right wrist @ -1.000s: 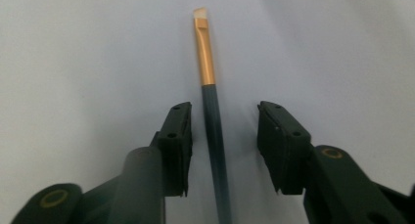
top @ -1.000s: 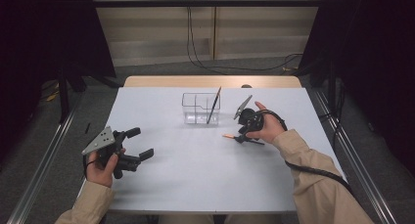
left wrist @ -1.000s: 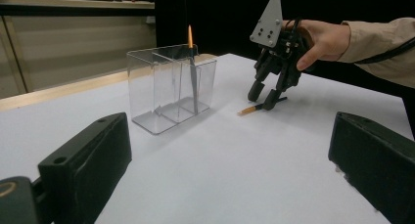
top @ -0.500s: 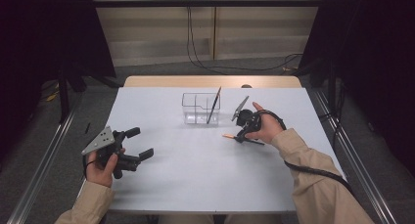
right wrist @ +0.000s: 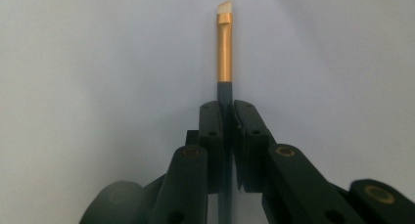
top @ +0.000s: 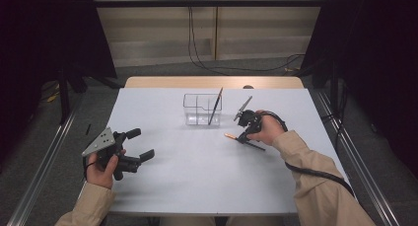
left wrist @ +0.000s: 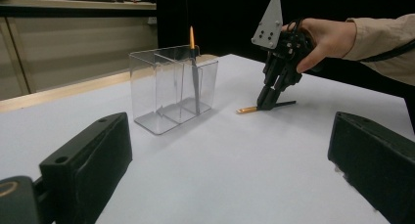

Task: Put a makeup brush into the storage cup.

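The right gripper has just been closing and now clamps the brush lying on the table, gripping its dark handle, probably to carry it to the clear organizer, where another brush already leans. The left gripper rests well apart with jaws spread and empty, seemingly waiting.

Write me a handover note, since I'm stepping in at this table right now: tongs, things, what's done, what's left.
Right tongs: have just been closing, now shut on the thin dark-handled brush with the gold ferrule, which lies flat on the white table to the right of the clear plastic divided holder.
Left tongs: open, holding nothing, resting near the table's left front.
Done: one similar dark brush already stands tilted in the holder; the second is gripped.
Left, probably: lift the gripped brush and stand it in the holder.
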Demonstrator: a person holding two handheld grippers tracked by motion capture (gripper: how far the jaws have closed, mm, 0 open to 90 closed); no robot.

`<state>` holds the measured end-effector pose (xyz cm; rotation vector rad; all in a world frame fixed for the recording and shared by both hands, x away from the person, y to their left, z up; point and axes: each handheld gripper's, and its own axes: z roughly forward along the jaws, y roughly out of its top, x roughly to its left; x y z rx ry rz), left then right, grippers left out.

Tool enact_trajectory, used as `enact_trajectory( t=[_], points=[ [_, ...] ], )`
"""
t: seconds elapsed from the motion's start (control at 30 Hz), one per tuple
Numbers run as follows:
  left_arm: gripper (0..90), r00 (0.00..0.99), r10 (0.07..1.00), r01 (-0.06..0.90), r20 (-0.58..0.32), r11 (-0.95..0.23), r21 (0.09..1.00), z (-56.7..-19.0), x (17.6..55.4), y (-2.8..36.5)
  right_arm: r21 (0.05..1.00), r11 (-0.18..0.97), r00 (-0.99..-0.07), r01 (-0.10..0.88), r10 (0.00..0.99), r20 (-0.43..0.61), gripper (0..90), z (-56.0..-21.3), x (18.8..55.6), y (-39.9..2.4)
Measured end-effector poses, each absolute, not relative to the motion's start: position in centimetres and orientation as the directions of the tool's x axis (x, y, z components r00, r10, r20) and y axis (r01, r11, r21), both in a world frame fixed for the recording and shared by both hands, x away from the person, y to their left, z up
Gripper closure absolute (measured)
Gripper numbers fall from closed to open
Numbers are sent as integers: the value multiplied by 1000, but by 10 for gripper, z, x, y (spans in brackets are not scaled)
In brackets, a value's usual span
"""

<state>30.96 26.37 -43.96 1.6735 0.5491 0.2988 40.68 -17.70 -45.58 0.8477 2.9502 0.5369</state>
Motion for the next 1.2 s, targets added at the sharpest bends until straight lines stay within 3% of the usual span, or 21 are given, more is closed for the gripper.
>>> enact_trajectory(
  t=[0.73,1.2],
  points=[
    [24,853,509,193,-116,-103,976,-441,311,262,258,809,-844,528,533,57,822,-453,411,-167],
    [24,854,508,195,-112,-112,974,-442,312,260,305,774,-825,554,559,82,836,-455,408,-174]
  ],
)
